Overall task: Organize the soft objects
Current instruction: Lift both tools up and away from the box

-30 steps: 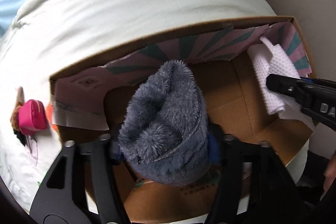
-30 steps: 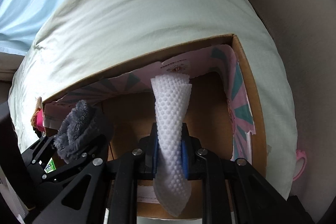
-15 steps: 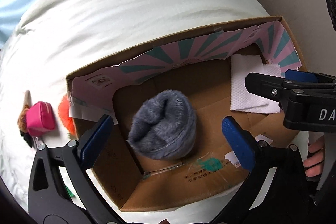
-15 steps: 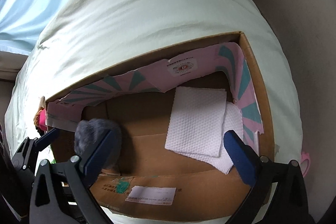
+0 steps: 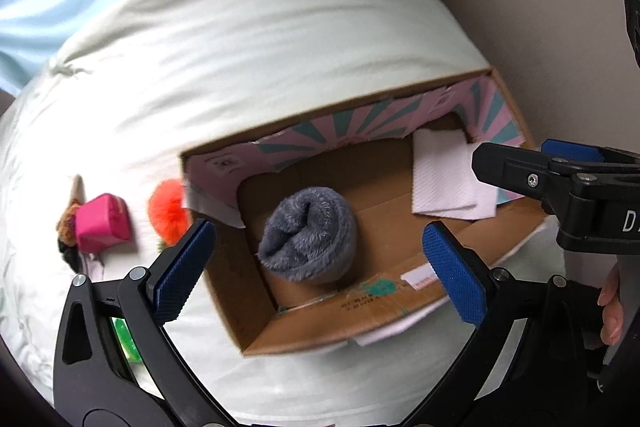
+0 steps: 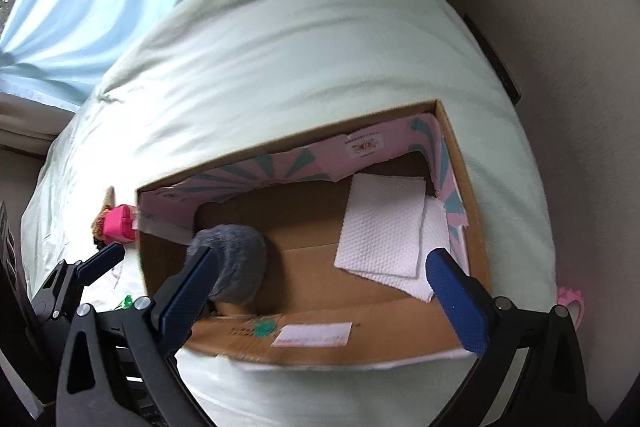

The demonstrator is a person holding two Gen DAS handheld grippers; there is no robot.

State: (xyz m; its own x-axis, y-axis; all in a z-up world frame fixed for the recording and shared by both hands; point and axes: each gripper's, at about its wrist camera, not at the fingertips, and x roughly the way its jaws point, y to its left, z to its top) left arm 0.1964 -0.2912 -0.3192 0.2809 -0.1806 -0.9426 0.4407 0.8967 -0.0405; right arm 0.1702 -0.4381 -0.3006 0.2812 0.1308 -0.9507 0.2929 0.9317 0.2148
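A cardboard box [image 5: 320, 331] [image 6: 460, 163] with a pink and teal inner lining lies on a pale bed. A grey fuzzy roll [image 5: 310, 233] [image 6: 236, 267] lies in its left part. White waffle cloths [image 5: 448, 179] [image 6: 384, 227] lie flat in its right part. My left gripper [image 5: 316, 267] is open and empty, above the box's front left. My right gripper [image 6: 324, 291] is open and empty, above the box's front edge; it also shows in the left wrist view [image 5: 560, 183].
A pink pouch [image 5: 102, 223] [image 6: 118, 225] and an orange fluffy thing [image 5: 170, 209] lie on the bed left of the box. A green item [image 5: 126, 341] lies below the left finger. A pink item [image 6: 572, 301] sits at the bed's right edge. A beige wall stands on the right.
Both grippers opened and let go: the grey roll and the white cloth dropped into the box. Both grippers then drew back and up from the box.
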